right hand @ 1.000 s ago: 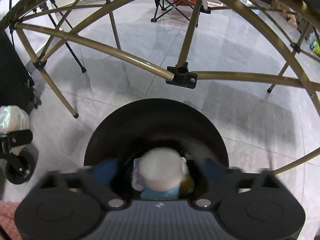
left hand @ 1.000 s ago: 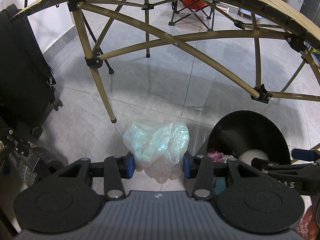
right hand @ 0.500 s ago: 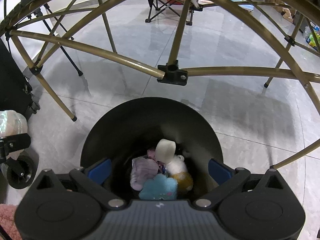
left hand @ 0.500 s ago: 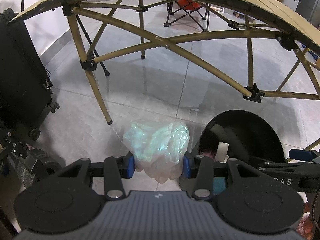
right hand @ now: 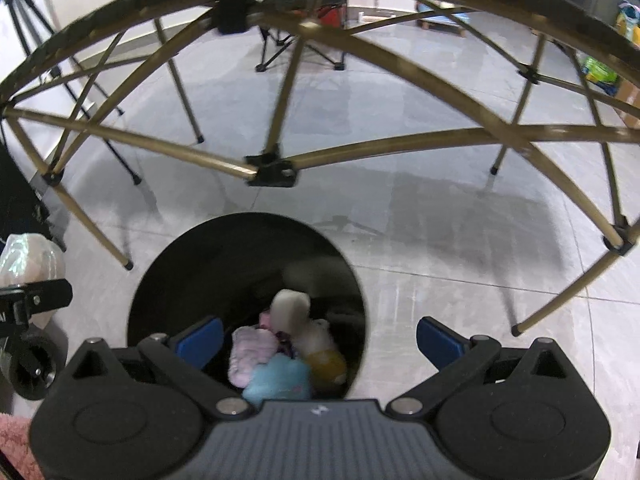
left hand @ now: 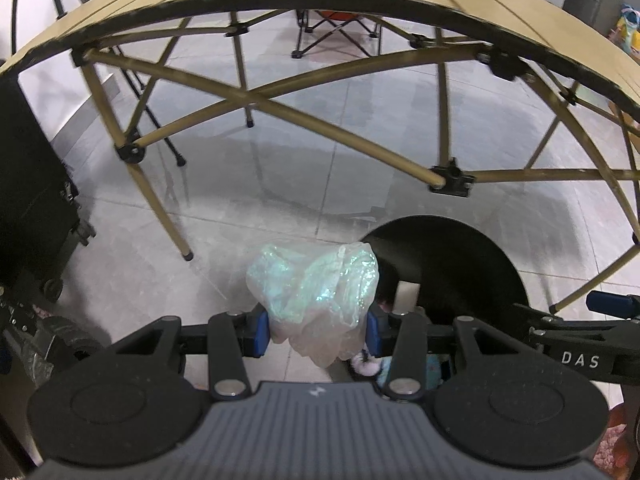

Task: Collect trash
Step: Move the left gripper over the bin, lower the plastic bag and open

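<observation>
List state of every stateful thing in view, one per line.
left tool: shut on the crumpled plastic bag.
crumpled plastic bag: held off the floor, beside the bin, not over it.
right tool: open, empty, above the bin.
black bin: upright, no lid, partly filled.
trash in bin: piled at the bottom.
folding table: unfolded, standing.

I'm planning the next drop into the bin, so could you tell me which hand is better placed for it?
Left. The left gripper is shut on the crumpled plastic bag beside the black bin; the right gripper hangs open and empty over it.
</observation>
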{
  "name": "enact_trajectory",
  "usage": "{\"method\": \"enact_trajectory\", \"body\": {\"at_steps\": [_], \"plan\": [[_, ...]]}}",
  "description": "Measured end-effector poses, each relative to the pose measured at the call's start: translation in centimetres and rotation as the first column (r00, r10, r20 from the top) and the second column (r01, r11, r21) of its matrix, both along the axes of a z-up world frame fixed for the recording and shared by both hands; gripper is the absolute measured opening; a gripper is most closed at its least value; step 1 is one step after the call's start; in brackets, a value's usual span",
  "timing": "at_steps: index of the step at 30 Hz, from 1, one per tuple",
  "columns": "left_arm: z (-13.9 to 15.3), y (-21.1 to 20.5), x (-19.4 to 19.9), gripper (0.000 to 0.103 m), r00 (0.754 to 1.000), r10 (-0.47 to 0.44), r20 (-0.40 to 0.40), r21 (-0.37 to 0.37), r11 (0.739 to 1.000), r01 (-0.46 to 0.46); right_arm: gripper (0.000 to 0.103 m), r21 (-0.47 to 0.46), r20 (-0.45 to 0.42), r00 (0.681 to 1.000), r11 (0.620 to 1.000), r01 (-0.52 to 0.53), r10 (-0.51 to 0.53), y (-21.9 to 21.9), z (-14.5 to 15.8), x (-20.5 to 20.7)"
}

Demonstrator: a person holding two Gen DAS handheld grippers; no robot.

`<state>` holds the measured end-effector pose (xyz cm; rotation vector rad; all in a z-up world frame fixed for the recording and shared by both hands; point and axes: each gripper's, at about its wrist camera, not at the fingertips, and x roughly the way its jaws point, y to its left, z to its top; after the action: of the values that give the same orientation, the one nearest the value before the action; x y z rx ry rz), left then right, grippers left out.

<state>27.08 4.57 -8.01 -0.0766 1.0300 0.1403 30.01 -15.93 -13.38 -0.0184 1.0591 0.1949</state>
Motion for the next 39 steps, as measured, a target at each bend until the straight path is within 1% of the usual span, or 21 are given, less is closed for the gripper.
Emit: {"method": "enact_trajectory", "body": {"at_steps": [14, 22, 30, 39], "plan": [[-0.9, -5.4, 1.2, 0.044, 0.996, -0.084, -0.023, 0.022, 0.996, 0.084, 0.103, 0.02, 0.028, 0.99, 0.99, 0.138, -0.138, -7.1, 0.0, -1.0], [-1.7, -8.6, 1.8, 0.044, 0.989, -0.134, -0.063, 0.019, 0.991, 0.135, 0.103, 0.029, 0.038, 0.982, 0.982, 0.186, -0.187, -9.9, 0.0, -1.7], [-3.1, -10.0, 2.6, 0.044, 0.983, -0.14, -0.118, 0.001, 0.99, 0.141, 0.103, 0.019, 0.028, 0.973, 0.973, 0.229, -0.229, -12.3, -0.7, -2.2], [-4.3, -11.2, 3.0, 0.046, 0.976, -0.141, -0.166, 0.006, 0.99, 0.143, 0.103, 0.007, 0.015, 0.966, 0.966, 0.258, -0.259, -13.8, -1.6, -2.6]]}}
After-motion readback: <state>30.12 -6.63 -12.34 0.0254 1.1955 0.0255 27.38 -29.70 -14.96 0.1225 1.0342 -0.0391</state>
